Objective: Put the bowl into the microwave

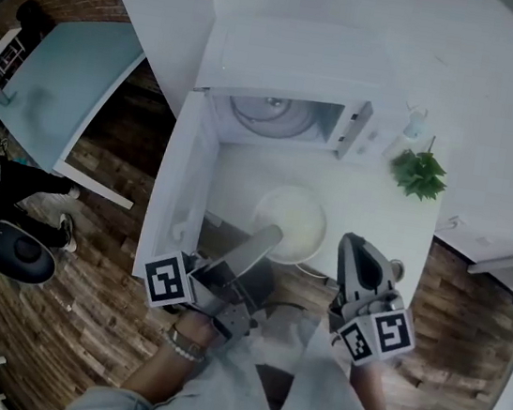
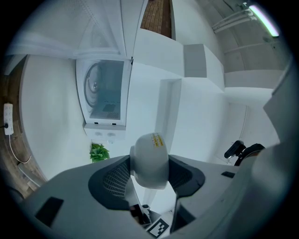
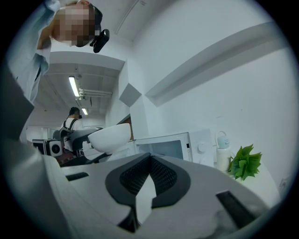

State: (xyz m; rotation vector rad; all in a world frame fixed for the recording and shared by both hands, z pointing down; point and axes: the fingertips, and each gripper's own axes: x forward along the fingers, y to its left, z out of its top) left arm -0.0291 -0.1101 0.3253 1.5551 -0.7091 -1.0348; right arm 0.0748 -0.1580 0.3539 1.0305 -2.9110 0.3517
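A white bowl (image 1: pixel 290 221) hangs above the white counter (image 1: pixel 379 207), in front of the microwave (image 1: pixel 278 117). The microwave's door (image 1: pixel 180 179) is swung wide to the left, and a glass turntable shows inside. My left gripper (image 1: pixel 269 237) is shut on the bowl's rim. In the left gripper view the bowl (image 2: pixel 149 161) sits tilted between the dark pads (image 2: pixel 112 179), facing the open microwave (image 2: pixel 105 91). My right gripper (image 1: pixel 351 243) is shut and empty, just right of the bowl. From the right gripper (image 3: pixel 149 172) the bowl (image 3: pixel 110 137) shows at the left.
A green plant (image 1: pixel 419 172) and a small white bottle (image 1: pixel 415 124) stand on the counter right of the microwave. A pale blue table (image 1: pixel 65 87) stands at the far left on the wooden floor. A person stands in the background of the right gripper view.
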